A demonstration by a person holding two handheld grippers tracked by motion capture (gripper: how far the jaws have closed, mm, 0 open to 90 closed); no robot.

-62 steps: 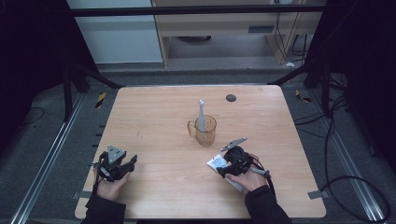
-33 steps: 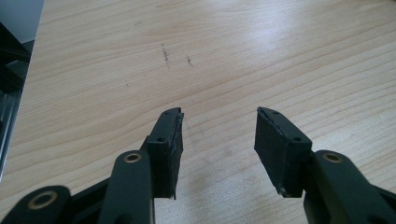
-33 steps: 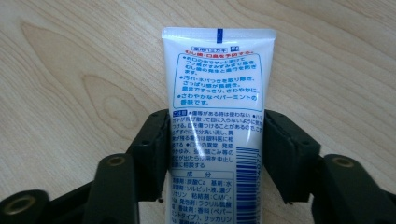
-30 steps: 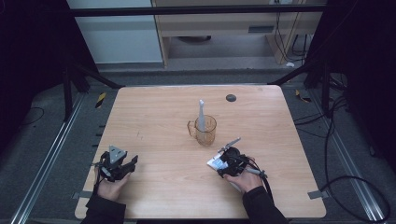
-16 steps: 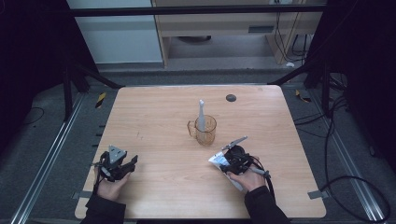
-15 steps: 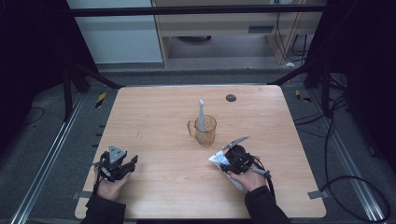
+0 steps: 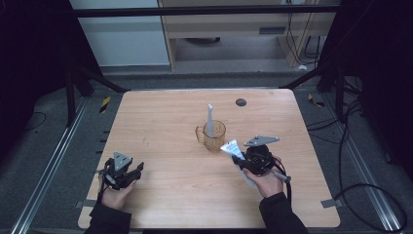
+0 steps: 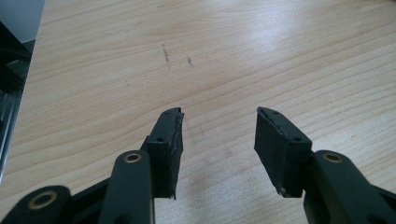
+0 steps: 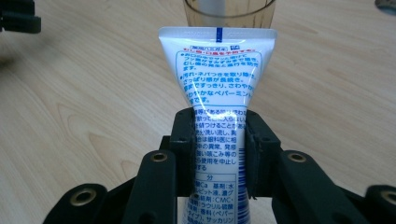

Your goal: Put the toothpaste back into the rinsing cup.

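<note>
White toothpaste tube (image 9: 217, 93) sits clamped in the right gripper (image 7: 254, 161), whose jaws have just been closing on its sides, just this side of the amber plastic cup (image 7: 214, 137). To seat it well, keep the tube upright and centred over the rim. A toothbrush (image 7: 210, 119) stands in the cup. Well left of the cup, the left gripper (image 8: 219, 140) hangs open, empty.

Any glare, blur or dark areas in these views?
High view: the table is evenly lit, the surroundings very dark. Right gripper view: a glare streak runs down the toothpaste tube, whose print stays sharp; the cup behind is soft. Left gripper view: sheen on the wood at upper right.
</note>
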